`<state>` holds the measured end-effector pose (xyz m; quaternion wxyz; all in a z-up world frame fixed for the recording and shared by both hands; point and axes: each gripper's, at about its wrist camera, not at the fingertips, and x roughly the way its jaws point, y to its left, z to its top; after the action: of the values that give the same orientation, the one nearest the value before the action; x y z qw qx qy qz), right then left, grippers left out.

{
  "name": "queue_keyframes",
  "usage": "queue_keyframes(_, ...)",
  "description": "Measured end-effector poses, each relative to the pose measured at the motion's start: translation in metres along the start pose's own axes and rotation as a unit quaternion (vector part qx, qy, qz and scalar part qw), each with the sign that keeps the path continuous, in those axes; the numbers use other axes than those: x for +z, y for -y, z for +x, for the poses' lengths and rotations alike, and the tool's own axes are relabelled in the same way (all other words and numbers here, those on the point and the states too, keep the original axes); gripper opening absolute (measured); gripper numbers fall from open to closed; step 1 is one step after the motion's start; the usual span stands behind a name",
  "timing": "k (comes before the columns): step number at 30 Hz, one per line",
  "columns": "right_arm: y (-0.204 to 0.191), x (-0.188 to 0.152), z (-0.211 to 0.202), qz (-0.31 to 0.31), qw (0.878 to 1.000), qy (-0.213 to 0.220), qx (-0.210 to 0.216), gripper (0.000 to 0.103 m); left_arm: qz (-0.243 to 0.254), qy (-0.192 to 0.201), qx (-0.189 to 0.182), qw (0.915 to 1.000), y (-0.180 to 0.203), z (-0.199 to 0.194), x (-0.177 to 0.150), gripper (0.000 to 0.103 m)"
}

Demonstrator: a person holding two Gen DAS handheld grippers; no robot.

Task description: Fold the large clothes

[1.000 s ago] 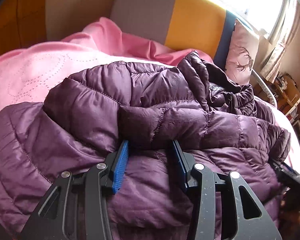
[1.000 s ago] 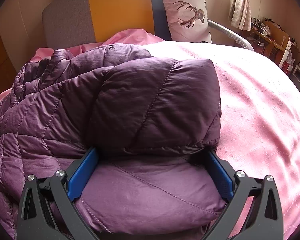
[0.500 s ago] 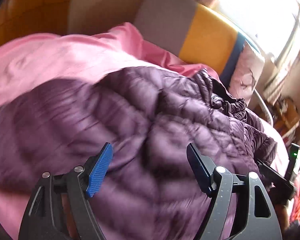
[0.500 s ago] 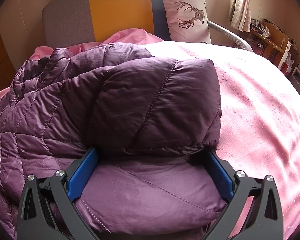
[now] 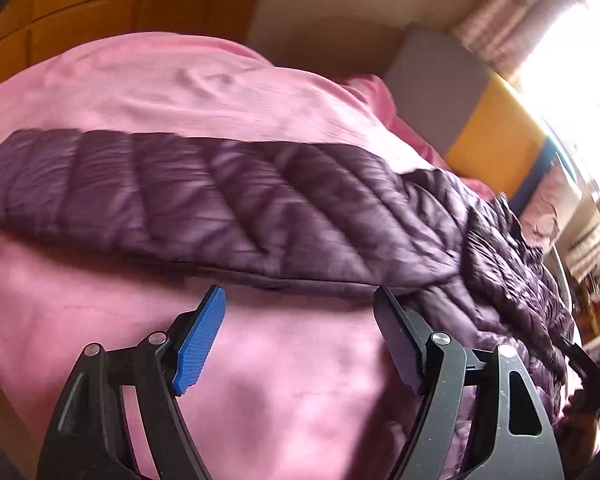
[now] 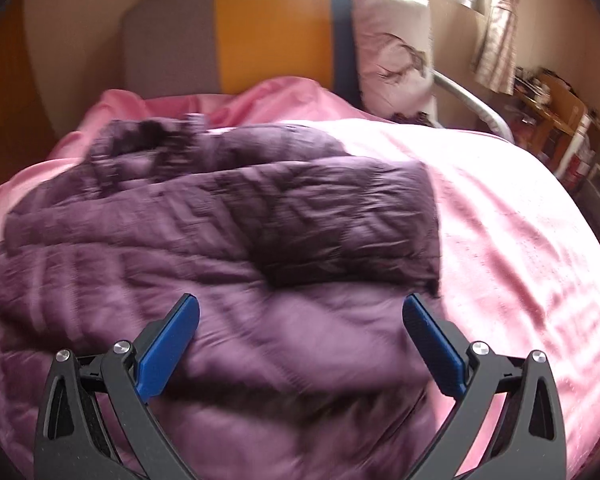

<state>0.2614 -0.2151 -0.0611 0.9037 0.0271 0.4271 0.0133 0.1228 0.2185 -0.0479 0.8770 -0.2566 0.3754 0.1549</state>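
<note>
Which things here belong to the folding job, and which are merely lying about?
Belongs to the job: purple quilted jacket; left gripper, open; right gripper, open.

Lying about: deer-print pillow; pink bedspread; headboard; cluttered desk.

Left gripper [image 5: 298,312]: letting go of the purple jacket [image 5: 260,216], jaws spreading wide, sliding out over bare pink bedspread [image 5: 292,380] at frame centre.
Right gripper [image 6: 300,320]: lifting clear of the jacket's fold, jaws apart, nothing pinched.

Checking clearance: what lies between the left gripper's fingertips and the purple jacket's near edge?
Only bare pink bedspread, seen in the left wrist view; left gripper is open, off the purple jacket.
</note>
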Motion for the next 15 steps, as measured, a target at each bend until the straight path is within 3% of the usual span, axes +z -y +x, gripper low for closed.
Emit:
queue_keyframes(3, -0.028, -0.019, -0.018, -0.028, 0.998, -0.009, 0.056, 0.101, -0.052, 0.001, 0.005, 0.9986, -0.041, -0.007, 0.002, 0.075)
queue_keyframes(6, -0.055, -0.04, -0.025, -0.058, 0.995, -0.017, 0.081, 0.101, -0.112, 0.001, 0.007, 0.9937, -0.078, -0.009, 0.007, 0.075)
queue_keyframes(10, -0.078, -0.063, -0.023, -0.091, 0.992, -0.027, 0.08, 0.101, -0.196, 0.023, -0.001, 0.9803, -0.135, -0.023, 0.018, 0.072)
queue_keyframes(12, -0.086, -0.069, -0.021, -0.103, 0.992, -0.024, 0.071, 0.101, -0.244, 0.033, -0.004, 0.9691, -0.164, -0.028, 0.024, 0.069)
queue_keyframes(15, -0.088, -0.073, -0.018, -0.103, 0.992, -0.031, 0.071, 0.101, -0.293, 0.04, -0.003, 0.9553, -0.196, -0.03, 0.032, 0.052)
